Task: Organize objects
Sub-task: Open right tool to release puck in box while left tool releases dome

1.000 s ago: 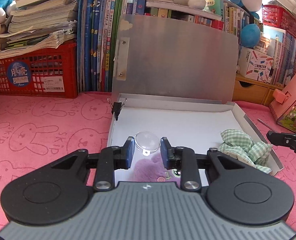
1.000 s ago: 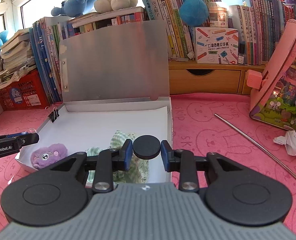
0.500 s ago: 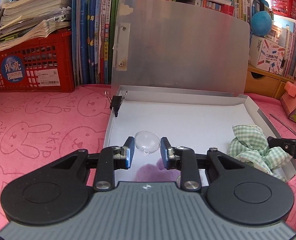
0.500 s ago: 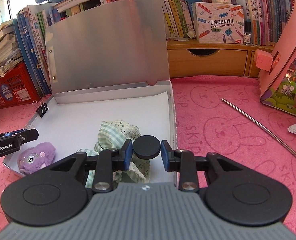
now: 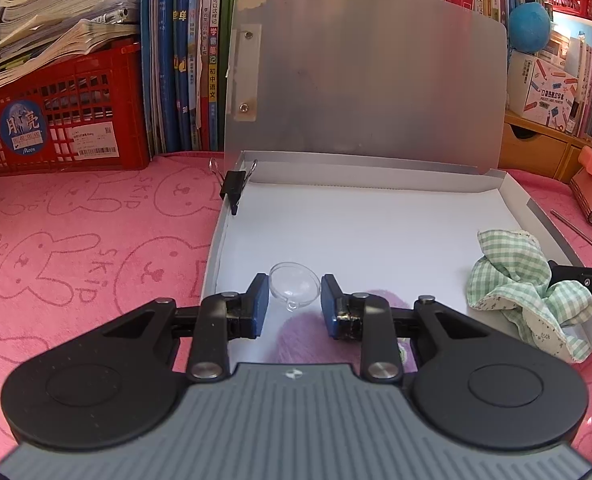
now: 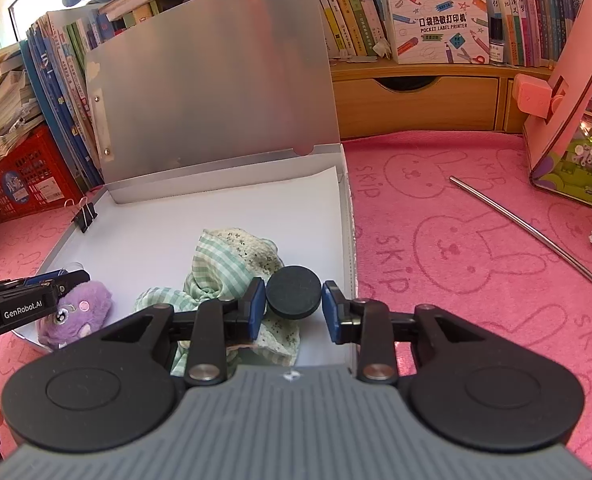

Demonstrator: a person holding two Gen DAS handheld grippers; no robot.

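Having come down nearer the open box [image 5: 376, 220] since a second ago, and now looking at its upright silver lid [image 5: 376, 80] from closer in both views. Lying flat on the pink rabbit-print mat [image 5: 75, 248], with the lid leaning back toward the row of books. Holding a crumpled green checked cloth [image 5: 512, 280] near the box's right front corner and a purple plush [image 6: 83, 304] at its left front corner, well apart from each other on the white floor. Hovering the left gripper [image 5: 294, 304] over the plush end and the right gripper [image 6: 293, 304] over the cloth end. Clamping the left pads on a clear dome [image 5: 294, 286], both pads touching its rim, above the box floor. Having just been easing the right jaws apart around a black disc [image 6: 293, 292]: left pad touching it, a sliver of gap showing at the right pad, the disc sitting against the cloth, inside the box's right wall. Gripping the box's left wall near the back: a black binder clip [image 5: 233, 190].
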